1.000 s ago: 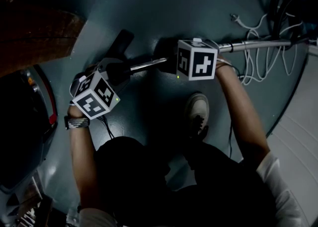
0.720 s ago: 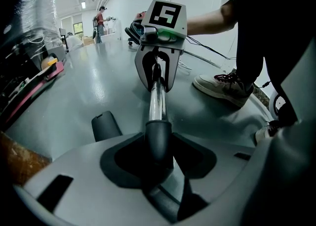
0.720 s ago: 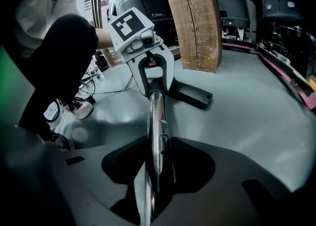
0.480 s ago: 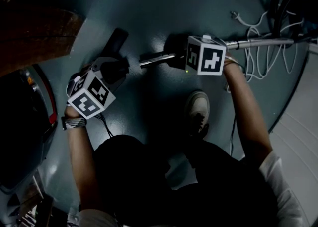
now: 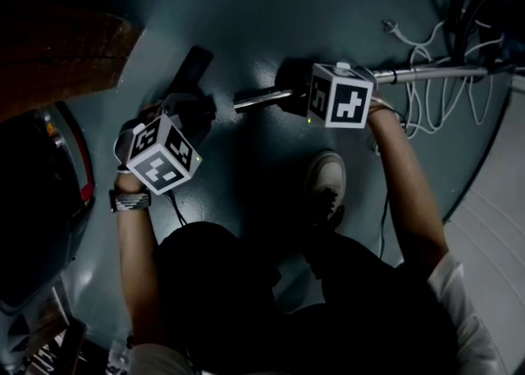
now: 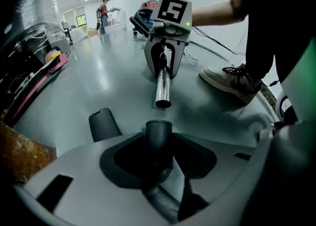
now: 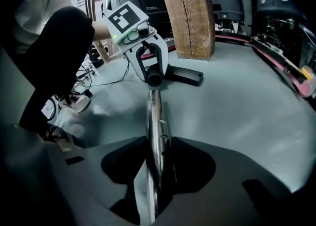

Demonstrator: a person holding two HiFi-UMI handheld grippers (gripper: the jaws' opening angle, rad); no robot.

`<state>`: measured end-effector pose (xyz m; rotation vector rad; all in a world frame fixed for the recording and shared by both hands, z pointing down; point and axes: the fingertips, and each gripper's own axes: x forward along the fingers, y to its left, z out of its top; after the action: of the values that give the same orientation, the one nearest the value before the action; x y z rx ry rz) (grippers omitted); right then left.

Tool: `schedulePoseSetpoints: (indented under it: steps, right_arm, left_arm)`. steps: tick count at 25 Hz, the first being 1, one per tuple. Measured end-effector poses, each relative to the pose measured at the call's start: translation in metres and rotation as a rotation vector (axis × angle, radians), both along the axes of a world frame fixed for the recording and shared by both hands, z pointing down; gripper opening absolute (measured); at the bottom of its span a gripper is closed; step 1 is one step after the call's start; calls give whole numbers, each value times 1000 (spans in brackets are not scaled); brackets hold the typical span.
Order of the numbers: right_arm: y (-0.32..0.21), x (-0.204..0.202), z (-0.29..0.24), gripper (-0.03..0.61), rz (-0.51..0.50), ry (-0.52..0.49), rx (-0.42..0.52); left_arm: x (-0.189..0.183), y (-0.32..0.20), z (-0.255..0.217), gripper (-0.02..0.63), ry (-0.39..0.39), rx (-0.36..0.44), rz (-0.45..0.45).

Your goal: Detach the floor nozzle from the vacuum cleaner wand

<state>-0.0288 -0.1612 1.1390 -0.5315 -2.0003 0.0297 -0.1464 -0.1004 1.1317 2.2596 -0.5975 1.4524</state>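
The dark floor nozzle (image 5: 187,75) lies on the grey floor. My left gripper (image 5: 194,112) is shut on its short dark neck (image 6: 158,137), which stands between the jaws in the left gripper view. The chrome wand (image 5: 264,98) runs off to the right, and my right gripper (image 5: 292,88) is shut on it near its open end (image 6: 163,102). A small gap of bare floor separates that open end from the neck. From the right gripper view, the wand (image 7: 155,121) points at the left gripper (image 7: 148,74) and the nozzle's flat body (image 7: 186,77) behind it.
White cables (image 5: 431,94) and a black coiled hose (image 5: 480,0) lie at the far right by the wand's upper part. The person's shoe (image 5: 326,186) stands just below the wand. A wooden panel (image 5: 57,49) and a dark machine with red trim (image 5: 78,172) border the left.
The wand and my right gripper have shifted right, away from the left gripper. The wand's end, close against the nozzle neck a second ago, now stands apart from it.
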Motion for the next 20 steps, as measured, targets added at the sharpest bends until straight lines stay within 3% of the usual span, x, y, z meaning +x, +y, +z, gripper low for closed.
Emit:
schedulePoseSetpoints:
  steps: [11,20]
  right_arm:
    - [2,4,11,170,-3,4,31]
    - [-6,0,6,201,26,-41,75]
  left_arm:
    - [0,2,5,186,-78,-11,30]
    - [4,0,2,193,-49,-12,10]
